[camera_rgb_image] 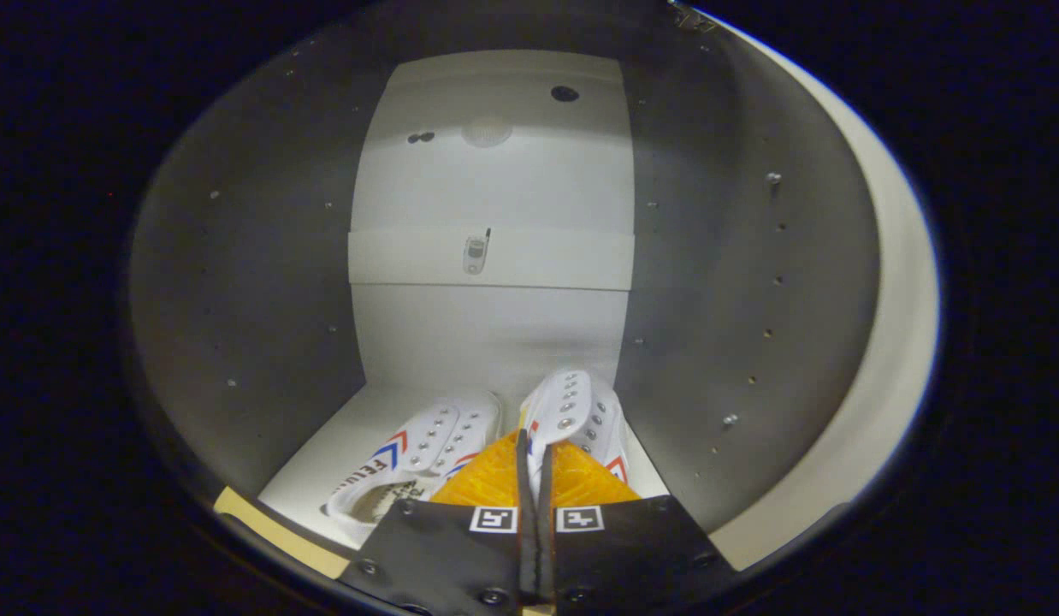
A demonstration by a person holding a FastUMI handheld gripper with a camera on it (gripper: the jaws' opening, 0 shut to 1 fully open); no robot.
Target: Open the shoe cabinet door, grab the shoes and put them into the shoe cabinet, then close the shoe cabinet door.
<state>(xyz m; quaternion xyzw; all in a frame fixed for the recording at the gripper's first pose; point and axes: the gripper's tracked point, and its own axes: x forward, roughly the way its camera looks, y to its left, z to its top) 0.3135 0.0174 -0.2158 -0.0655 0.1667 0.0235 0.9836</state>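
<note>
Cabinet: white shoe cabinet (495, 188), door open.
Shoes: two white sneakers (444, 445) on the bottom shelf.
Gripper (535, 445): fingers pinched on the right sneaker's edge.

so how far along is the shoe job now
Done: the cabinet is open and one white shoe lies on its floor. In hand: the tongs are closed on a thin edge of the second shoe, beside the first. Left: release it, back out and close the door.

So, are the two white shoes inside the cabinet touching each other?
Cannot tell. In the gripper view the left shoe and the right shoe lie close together, but the gripper, its fingers nearly closed, hides where they could meet.
</note>
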